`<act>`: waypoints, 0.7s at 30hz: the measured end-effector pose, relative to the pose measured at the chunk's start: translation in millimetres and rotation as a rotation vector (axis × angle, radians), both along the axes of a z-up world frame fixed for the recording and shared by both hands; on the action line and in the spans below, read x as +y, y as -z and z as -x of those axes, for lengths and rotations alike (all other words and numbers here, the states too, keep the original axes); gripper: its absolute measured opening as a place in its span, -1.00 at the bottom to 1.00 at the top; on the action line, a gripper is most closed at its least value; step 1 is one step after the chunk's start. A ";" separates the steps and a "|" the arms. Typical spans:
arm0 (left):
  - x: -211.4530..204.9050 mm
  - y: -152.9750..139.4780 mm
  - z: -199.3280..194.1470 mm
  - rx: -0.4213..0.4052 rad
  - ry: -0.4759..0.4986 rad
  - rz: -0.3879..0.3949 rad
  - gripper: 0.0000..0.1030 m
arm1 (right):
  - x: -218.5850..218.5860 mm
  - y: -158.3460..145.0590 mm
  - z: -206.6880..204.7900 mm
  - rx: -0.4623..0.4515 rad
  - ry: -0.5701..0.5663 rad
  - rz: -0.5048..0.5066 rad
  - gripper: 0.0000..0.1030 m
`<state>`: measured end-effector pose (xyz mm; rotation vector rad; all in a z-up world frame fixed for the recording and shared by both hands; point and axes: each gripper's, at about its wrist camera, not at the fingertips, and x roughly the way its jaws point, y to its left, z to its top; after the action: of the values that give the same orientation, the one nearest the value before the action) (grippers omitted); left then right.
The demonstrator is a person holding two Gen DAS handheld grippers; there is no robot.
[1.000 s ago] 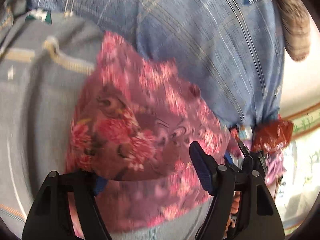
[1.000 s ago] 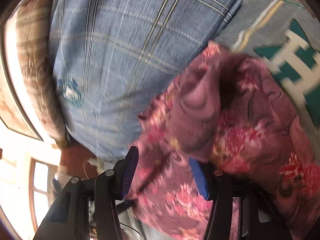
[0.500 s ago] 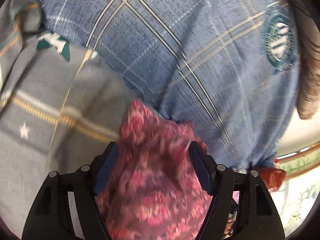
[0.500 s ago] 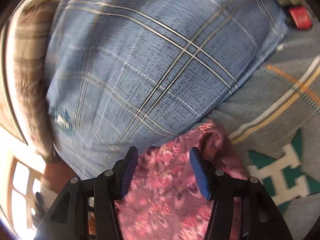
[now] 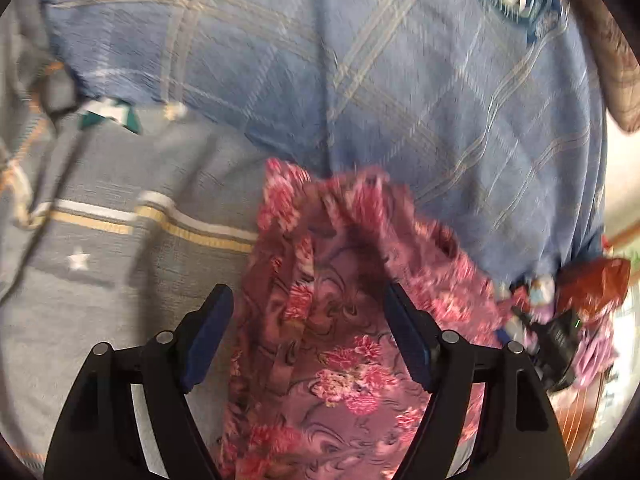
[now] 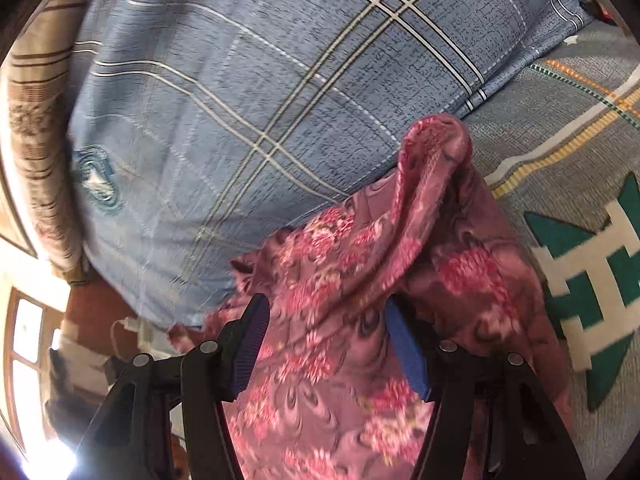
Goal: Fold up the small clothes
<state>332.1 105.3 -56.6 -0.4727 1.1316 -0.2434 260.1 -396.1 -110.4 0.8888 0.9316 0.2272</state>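
A small pink floral garment (image 5: 332, 320) lies bunched on a grey patterned bedsheet (image 5: 120, 272), its far edge against a blue plaid pillow (image 5: 360, 80). My left gripper (image 5: 308, 336) is open, its jaws wide apart, with the cloth lying between the fingers and over the right one. In the right wrist view the same garment (image 6: 360, 280) rises in a folded ridge. My right gripper (image 6: 328, 344) is open too, with cloth lying between its blue pads (image 6: 404, 352) and over the right finger. Neither gripper visibly pinches the cloth.
The blue plaid pillow (image 6: 260, 100) fills the far side. A brown striped cushion (image 6: 36, 120) lies beyond it. The grey sheet (image 6: 560, 140) with a green and white print lies to the right. A red packet (image 5: 596, 284) sits by the pillow's corner.
Both grippers have swung from over the spread garment to face the pillow. The left jaws have narrowed from very wide but stay open. The garment has gone from spread out to a bunched ridge.
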 end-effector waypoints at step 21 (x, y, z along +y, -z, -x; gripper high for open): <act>32.8 -10.7 -2.5 0.073 -0.057 -0.063 0.09 | -33.9 -22.9 3.8 -0.070 0.074 0.137 -0.13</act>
<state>334.6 138.1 -45.9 -0.4606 1.1917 -0.1416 256.4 -430.0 -87.5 0.7826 0.8377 0.1280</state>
